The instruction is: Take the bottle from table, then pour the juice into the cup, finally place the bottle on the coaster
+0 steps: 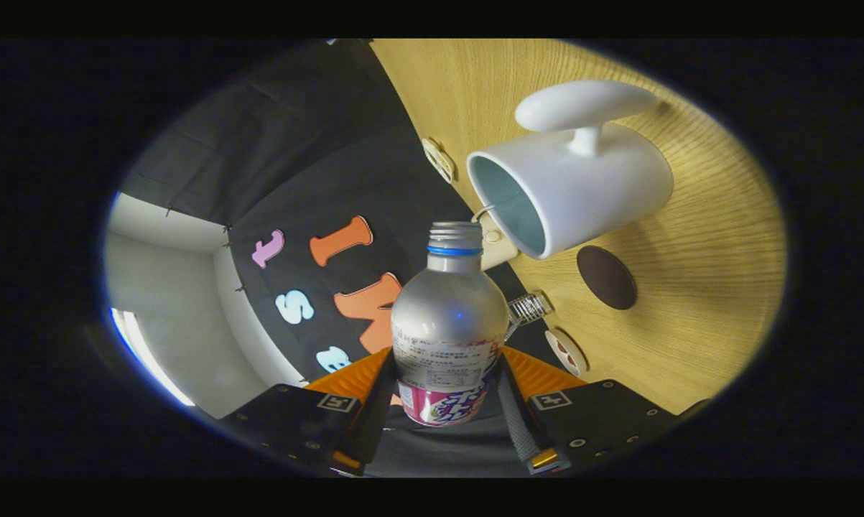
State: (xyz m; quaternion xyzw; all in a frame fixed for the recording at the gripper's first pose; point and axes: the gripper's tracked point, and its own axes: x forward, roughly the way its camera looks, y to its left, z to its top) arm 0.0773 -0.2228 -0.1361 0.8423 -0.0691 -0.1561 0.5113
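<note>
My gripper (446, 388) is shut on a silver bottle (442, 323) with a pink label; both fingers press its lower body. The bottle has no cap, and its threaded mouth carries a blue ring. The whole view is rolled, so the bottle is tipped toward the white cup (568, 190). The cup's open mouth lies just beyond the bottle's neck, slightly to its right, and a big handle sticks out of the cup's side. A dark round coaster (606, 277) lies flat on the wooden table (704, 251) beside the cup.
A small clear faceted object (530, 307) sits on the table near the right finger, with a round white disc (565, 351) close by. Another pale round disc (439, 159) lies beyond the cup. The black booth wall stands behind the bottle.
</note>
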